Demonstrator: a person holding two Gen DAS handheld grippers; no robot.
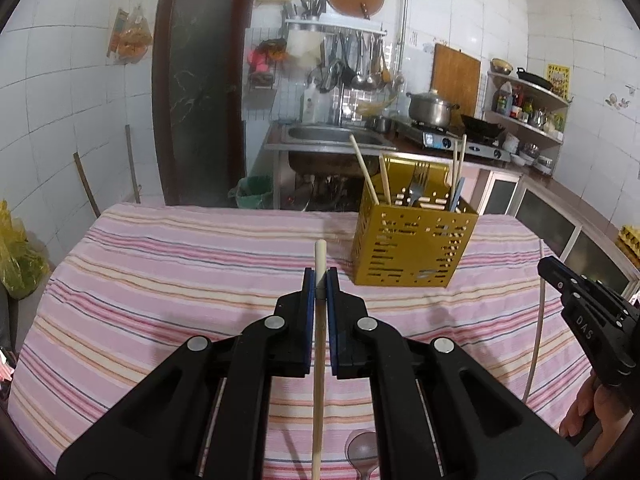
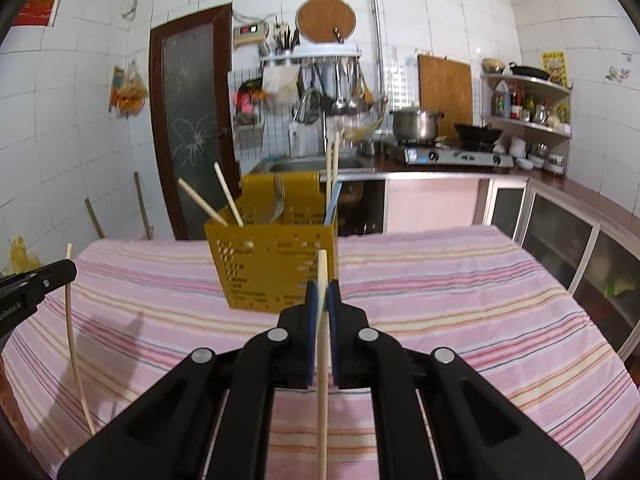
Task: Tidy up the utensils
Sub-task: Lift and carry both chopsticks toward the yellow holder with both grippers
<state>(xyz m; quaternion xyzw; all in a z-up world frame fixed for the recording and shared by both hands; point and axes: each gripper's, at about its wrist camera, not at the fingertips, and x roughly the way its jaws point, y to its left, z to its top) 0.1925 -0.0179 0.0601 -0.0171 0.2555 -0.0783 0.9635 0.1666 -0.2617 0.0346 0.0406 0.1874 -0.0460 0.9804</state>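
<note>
White-tiled kitchen walls, a steel sink and a gas stove stand behind a bench covered by a pink striped cloth [image 1: 160, 264]. On that cloth, toward the far edge, sits a yellow perforated metal utensil caddy [image 1: 412, 240] already holding several pale wooden chopsticks, a steel fork and a blue-handled piece.

The left tool [image 1: 320, 280] is closed tight on a pale wooden chopstick [image 1: 319, 360], which runs between its blue pads and pokes out a little past the tips. The right tool [image 2: 322, 292] is likewise clamped on a second pale wooden chopstick [image 2: 322, 384], held the same way. Both sticks hang above the cloth, short of the caddy; it lies ahead and to the right of the left tool, and almost straight ahead of the right one.

Risk lies in the thin round sticks: pinched along their length, they could swivel or slide out if tilted steeply. Their long trailing ends may cross as both tools close on the caddy, and a tip striking the rim or the sticks already leaning inside could tip the light caddy. A grey metal spoon [image 1: 362, 452] remains on the cloth beneath the left tool, easy to knock.
</note>
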